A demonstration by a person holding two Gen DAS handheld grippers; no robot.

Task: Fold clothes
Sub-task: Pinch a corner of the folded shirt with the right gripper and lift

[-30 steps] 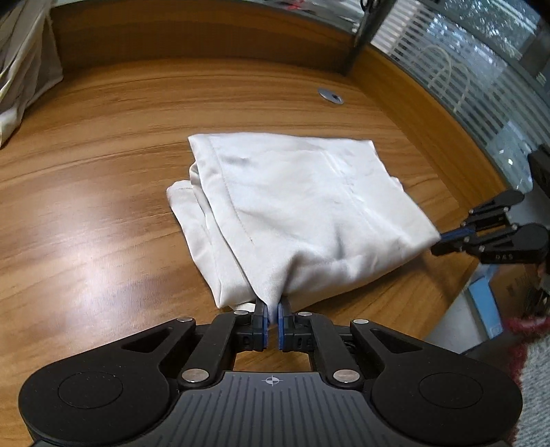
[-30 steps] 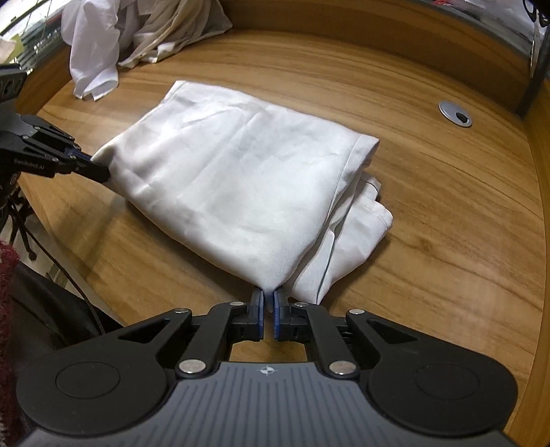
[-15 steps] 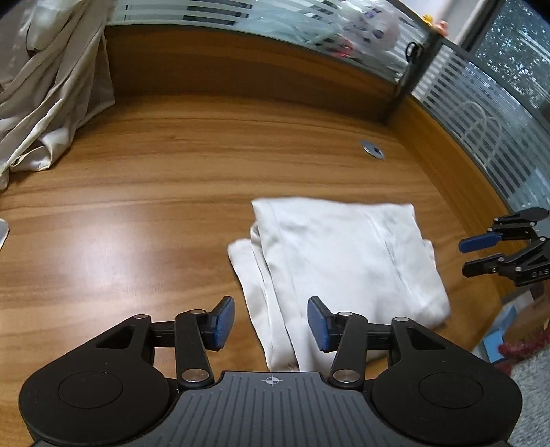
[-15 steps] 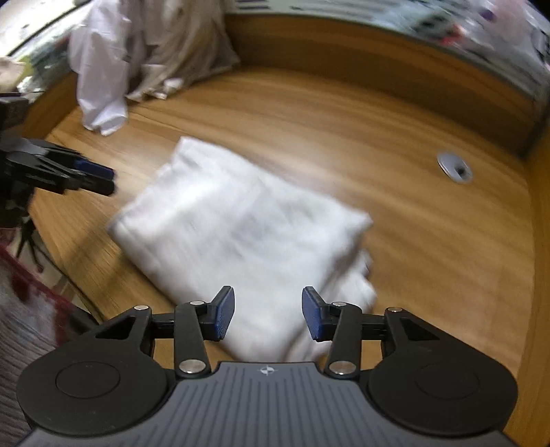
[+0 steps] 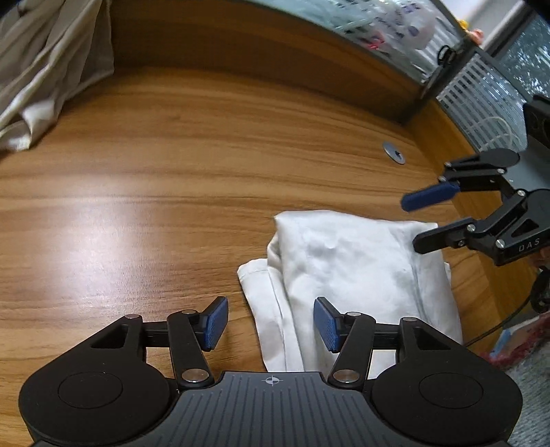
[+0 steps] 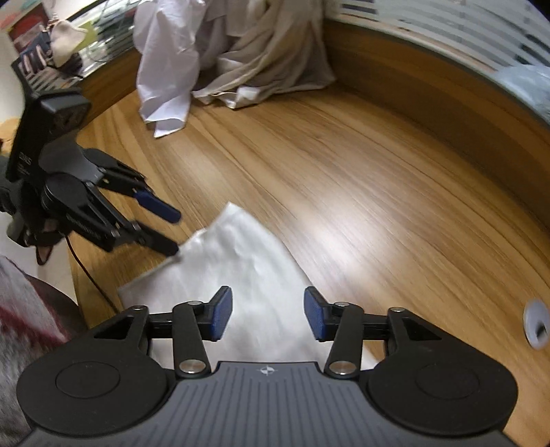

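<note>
The folded white garment point(image 5: 361, 271) lies flat on the wooden bench point(image 5: 172, 178), in the lower right of the left wrist view and the lower middle of the right wrist view. It is a compact, roughly rectangular bundle with soft creases across its top layer; along its left edge in the left wrist view, narrower under-layers with a stitched hem stick out beyond the top fold. Its near end is cut off behind the body of each claw, so the full outline cannot be seen, and in the right wrist view the cloth is smeared by motion blur.

The left claw point(image 5: 271, 323) stands about half open with nothing held; its jaws have just been opening, and the garment's left edge shows in the gap below the blue pads without touching them. The right claw point(image 6: 268, 313) is likewise about half open and empty, its jaws just having been opening, with the garment visible beneath the gap.

In the upper left of both views a heap of unfolded pale clothes point(image 6: 233, 58) sits at the back of the bench, partly cropped by the frame. A round metal cable grommet point(image 5: 394, 151) is set into the bench. The glass partition point(image 5: 378, 31) behind is too blurred to read.
</note>
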